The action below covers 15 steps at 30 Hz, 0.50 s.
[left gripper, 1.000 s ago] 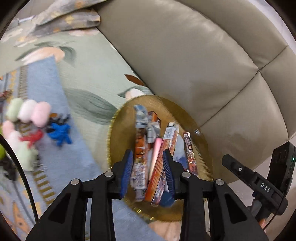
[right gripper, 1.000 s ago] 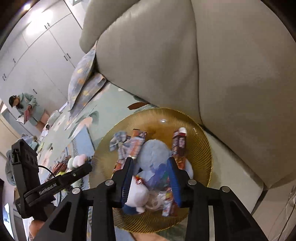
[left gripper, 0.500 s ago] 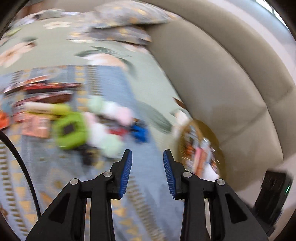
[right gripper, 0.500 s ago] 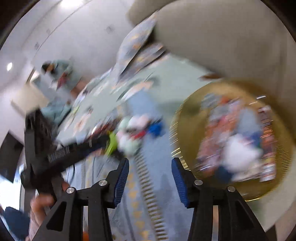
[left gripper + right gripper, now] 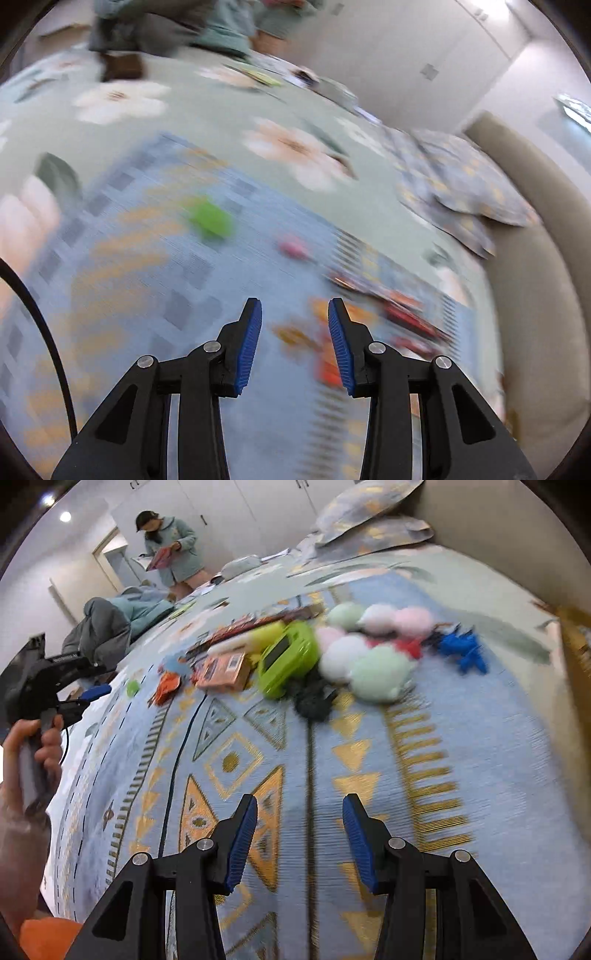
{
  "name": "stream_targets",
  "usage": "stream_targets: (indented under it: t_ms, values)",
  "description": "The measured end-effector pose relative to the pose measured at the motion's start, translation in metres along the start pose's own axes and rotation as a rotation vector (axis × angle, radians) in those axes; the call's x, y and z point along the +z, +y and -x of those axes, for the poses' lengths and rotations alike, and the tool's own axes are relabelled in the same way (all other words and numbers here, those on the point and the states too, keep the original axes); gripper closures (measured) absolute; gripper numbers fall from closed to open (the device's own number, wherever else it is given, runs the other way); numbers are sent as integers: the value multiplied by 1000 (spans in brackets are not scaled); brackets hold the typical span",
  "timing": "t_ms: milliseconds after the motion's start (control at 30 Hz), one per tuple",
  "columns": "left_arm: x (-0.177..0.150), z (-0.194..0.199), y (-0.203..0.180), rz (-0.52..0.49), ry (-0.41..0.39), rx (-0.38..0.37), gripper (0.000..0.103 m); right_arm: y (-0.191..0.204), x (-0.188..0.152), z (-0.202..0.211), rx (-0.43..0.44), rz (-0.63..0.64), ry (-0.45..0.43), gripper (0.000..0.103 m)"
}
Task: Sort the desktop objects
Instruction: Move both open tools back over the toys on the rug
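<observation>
A: Honestly, the left wrist view is mostly smear. What can you make out?

B: A small green blob (image 5: 211, 221) and a pink one (image 5: 293, 248) on the blue patterned cloth (image 5: 155, 295), plus reddish-orange streaks (image 5: 388, 317) ahead of the left gripper (image 5: 294, 345) — too blurred to name. Its blue-padded jaws stand apart with nothing between them.

A: And the right wrist view?

B: Sharper. The right gripper (image 5: 300, 843) hangs over bare cloth, jaws spread wide, holding nothing. Well ahead of it lies the heap to be sorted: a lime-green device (image 5: 288, 659), a cluster of pastel plush balls (image 5: 364, 653) in white, pink and mint, a dark fuzzy thing (image 5: 312, 698) just in front of them, a blue figure (image 5: 463, 648) and a red one (image 5: 408, 646) beside it, half hidden by the plush.

A: Further left?

B: A pink-orange box (image 5: 223, 670), an orange packet (image 5: 168, 686), flat wrappers (image 5: 258, 622) behind — the print is unreadable.

A: Any container?

B: Only a golden rim (image 5: 572, 635) cut off at the right edge; its contents are out of view.

A: The other gripper?

B: At the far left edge, gripped by a hand (image 5: 27, 760), partly cropped.
</observation>
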<state>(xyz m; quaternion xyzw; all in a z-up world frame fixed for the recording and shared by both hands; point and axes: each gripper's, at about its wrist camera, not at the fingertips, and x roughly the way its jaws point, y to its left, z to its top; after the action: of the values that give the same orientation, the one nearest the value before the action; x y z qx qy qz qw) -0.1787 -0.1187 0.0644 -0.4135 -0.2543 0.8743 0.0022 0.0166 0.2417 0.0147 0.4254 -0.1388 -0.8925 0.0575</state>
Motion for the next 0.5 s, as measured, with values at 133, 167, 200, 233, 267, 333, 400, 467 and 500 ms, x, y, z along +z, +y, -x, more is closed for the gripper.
stream_targets:
  t_ms: [133,167,200,233,267,333,400,467,500]
  values:
    - [23,-23,23,-150,-40,70,62,0,-3,4,29,13,-30,45]
    - [27,-30,24,-188,-42,94,62,-2,-3,3,49,1,-32,44]
    - [30,-38,24,-221,-41,109,62,-5,-3,3,67,-11,-37,43]
    - [33,-44,24,-239,-41,114,62,-6,-2,1,74,-17,-40,42]
    - [36,-51,24,-246,-38,115,62,-5,-2,0,76,-16,-40,41]
    - [39,-67,23,-253,-13,109,62,-2,-2,-1,66,-1,-43,40]
    - [43,-79,20,-287,-22,132,62,1,-2,-2,58,15,-43,38]
    - [43,-86,16,-309,-35,165,62,3,-2,-3,58,26,-43,35]
    - [44,-88,15,-315,-39,183,62,3,-2,-3,61,27,-44,35]
